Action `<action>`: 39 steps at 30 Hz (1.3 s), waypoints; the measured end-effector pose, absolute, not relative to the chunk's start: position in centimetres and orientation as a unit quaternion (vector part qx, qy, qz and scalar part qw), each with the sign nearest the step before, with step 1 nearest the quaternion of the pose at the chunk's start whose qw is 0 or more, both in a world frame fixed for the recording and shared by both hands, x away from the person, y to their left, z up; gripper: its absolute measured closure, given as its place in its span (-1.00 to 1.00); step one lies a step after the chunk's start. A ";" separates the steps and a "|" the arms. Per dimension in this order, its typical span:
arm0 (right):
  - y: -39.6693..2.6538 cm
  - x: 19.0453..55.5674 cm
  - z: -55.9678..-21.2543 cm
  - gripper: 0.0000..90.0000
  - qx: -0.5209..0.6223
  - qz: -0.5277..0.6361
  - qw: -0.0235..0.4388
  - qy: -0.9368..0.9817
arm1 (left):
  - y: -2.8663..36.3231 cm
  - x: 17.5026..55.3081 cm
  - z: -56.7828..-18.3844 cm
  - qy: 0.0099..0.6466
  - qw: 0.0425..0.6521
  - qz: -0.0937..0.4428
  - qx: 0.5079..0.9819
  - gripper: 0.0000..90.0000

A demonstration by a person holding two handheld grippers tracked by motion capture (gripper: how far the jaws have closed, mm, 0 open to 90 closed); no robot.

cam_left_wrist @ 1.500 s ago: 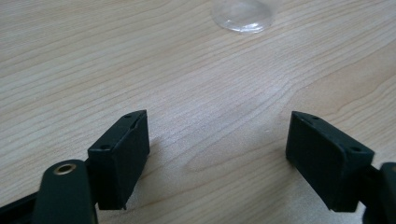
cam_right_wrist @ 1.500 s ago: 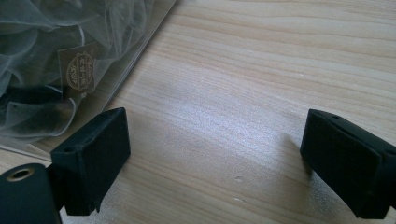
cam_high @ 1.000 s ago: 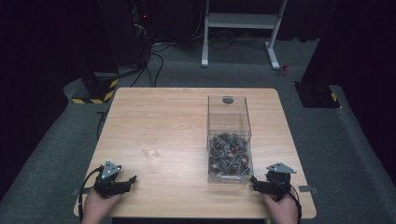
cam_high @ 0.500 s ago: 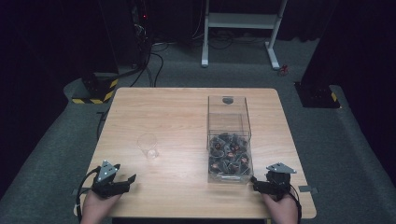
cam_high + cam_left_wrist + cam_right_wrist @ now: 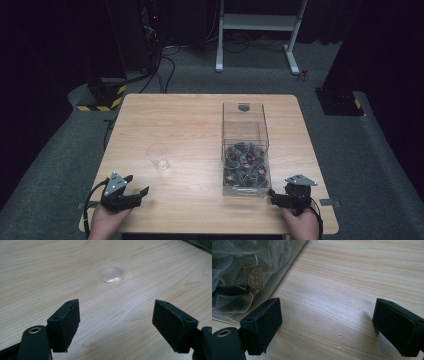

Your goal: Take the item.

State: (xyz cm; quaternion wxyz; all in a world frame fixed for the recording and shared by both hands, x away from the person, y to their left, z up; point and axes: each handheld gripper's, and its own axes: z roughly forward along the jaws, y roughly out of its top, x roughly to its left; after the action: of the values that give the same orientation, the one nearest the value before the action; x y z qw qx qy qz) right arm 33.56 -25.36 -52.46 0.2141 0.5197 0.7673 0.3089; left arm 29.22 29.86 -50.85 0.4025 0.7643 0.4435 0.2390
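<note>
I'm at the start; my left gripper (image 5: 134, 191), jaws apart and empty, rests by the table's (image 5: 200, 115) near edge; the clear cup (image 5: 158, 156) stands just ahead; next, I'd reach forward and straddle it.

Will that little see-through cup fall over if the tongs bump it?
Probably. The clear cup looks thin, empty and light, standing upright alone on the table, so a nudge could tip or slide it. Its smooth wall may also be slippery and squash if squeezed.
</note>
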 end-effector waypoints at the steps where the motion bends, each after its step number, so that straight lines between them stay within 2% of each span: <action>1: -25.4 33.6 -52.5 -0.81 0.520 0.309 0.214 0.767 | 29.8 29.2 -50.8 0.441 0.404 0.239 0.765 -0.49; 16: -25.4 33.6 -52.5 -0.79 0.519 0.309 0.216 0.767 | 29.7 28.7 -50.0 0.437 0.423 0.235 0.758 -0.46; 35: -25.4 33.6 -52.5 -0.79 0.519 0.310 0.216 0.767 | 26.5 28.6 -48.6 0.392 0.454 0.231 0.766 -0.43; 36: -25.4 33.6 -52.5 -0.79 0.520 0.310 0.216 0.766 | 25.8 28.5 -48.7 0.410 0.481 0.224 0.741 -0.43; 39: -25.4 33.6 -52.5 -0.78 0.521 0.309 0.216 0.766 | 25.8 28.8 -48.4 0.385 0.458 0.232 0.767 -0.42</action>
State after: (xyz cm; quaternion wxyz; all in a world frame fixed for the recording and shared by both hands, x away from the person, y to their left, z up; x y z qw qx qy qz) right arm 33.55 -25.35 -52.46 0.2161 0.5206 0.7658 0.3094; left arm 28.80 25.78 -48.37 0.4578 0.7669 0.3850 0.2323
